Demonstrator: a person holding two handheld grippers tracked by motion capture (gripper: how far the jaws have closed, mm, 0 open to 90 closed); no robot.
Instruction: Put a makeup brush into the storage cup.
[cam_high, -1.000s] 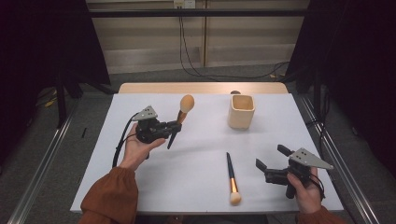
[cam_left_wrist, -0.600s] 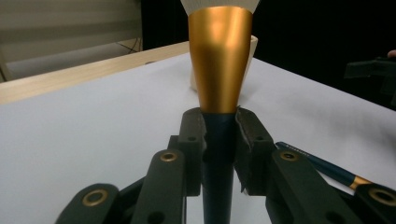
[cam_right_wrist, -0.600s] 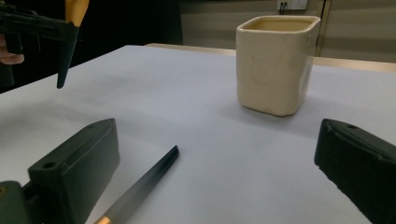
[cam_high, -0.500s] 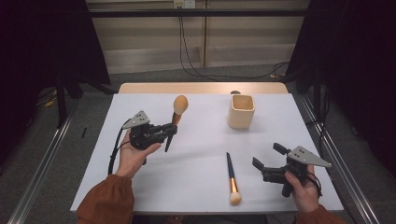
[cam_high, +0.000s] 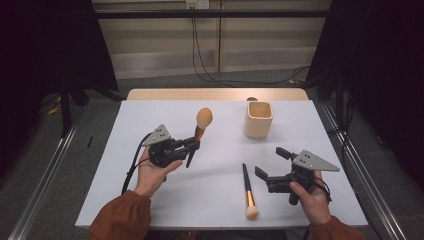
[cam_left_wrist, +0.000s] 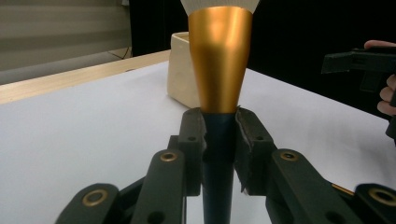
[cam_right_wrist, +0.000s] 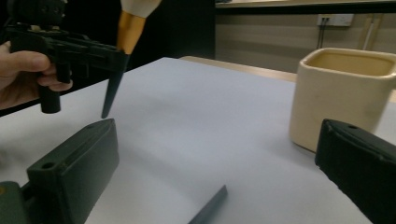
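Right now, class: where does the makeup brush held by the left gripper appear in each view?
High view: makeup brush left of centre, upright, head up.
Left gripper view: centre, handle clamped between the jaws.
Right gripper view: top left, tip off the table.
Shared landmark: cream cup.

Your table (cam_high: 150, 200) is plain white. The brush (cam_high: 198, 131) you're holding has a peach head, gold collar and dark blue handle. The cup (cam_high: 258, 120) is cream, your sleeves (cam_high: 120, 220) rust-orange, both grippers (cam_high: 192, 145) black.
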